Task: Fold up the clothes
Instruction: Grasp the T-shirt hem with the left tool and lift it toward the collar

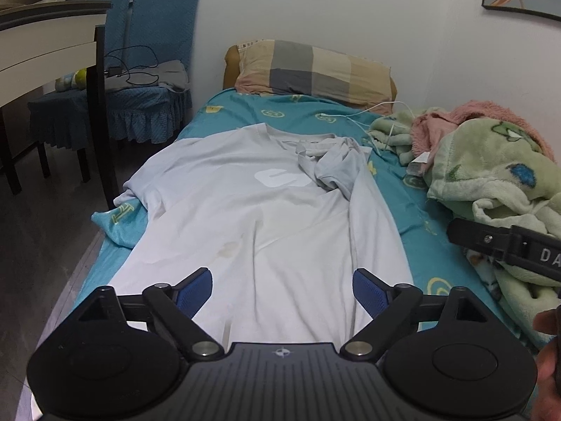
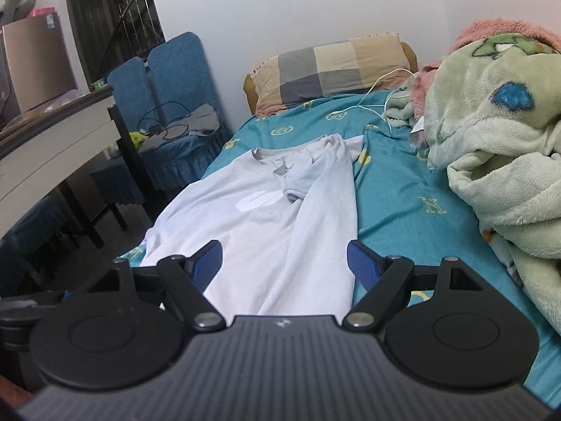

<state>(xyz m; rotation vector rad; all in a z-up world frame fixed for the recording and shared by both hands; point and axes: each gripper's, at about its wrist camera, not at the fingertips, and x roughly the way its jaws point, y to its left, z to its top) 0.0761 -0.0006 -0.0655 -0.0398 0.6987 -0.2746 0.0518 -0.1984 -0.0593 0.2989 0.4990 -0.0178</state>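
Both claws, left claw (image 1: 282,289) & right claw (image 2: 284,261), spread w/ nothing held over the T-shirt (image 1: 245,217): right side's folded in, so pinch left sleeve (image 1: 135,187) + hem, fold across evenly.

The T-shirt (image 1: 224,217) is a pale grey-white with a plain white logo on the chest and a faint yellowish stain lower down, and it lies on a turquoise bedsheet (image 1: 417,207) printed with small yellow-green emblems and letters. The pillow (image 1: 312,70) is checked in grey, beige and tan squares, while the fleece blanket (image 2: 498,140) is pale green with a bright blue patch and a pink fluffy side showing at the top. The chair covers (image 1: 154,35) are a quilted teal-blue with a frilled skirt, the wall (image 1: 315,3) is plain white, and both grippers are black with blue pads (image 1: 200,289).
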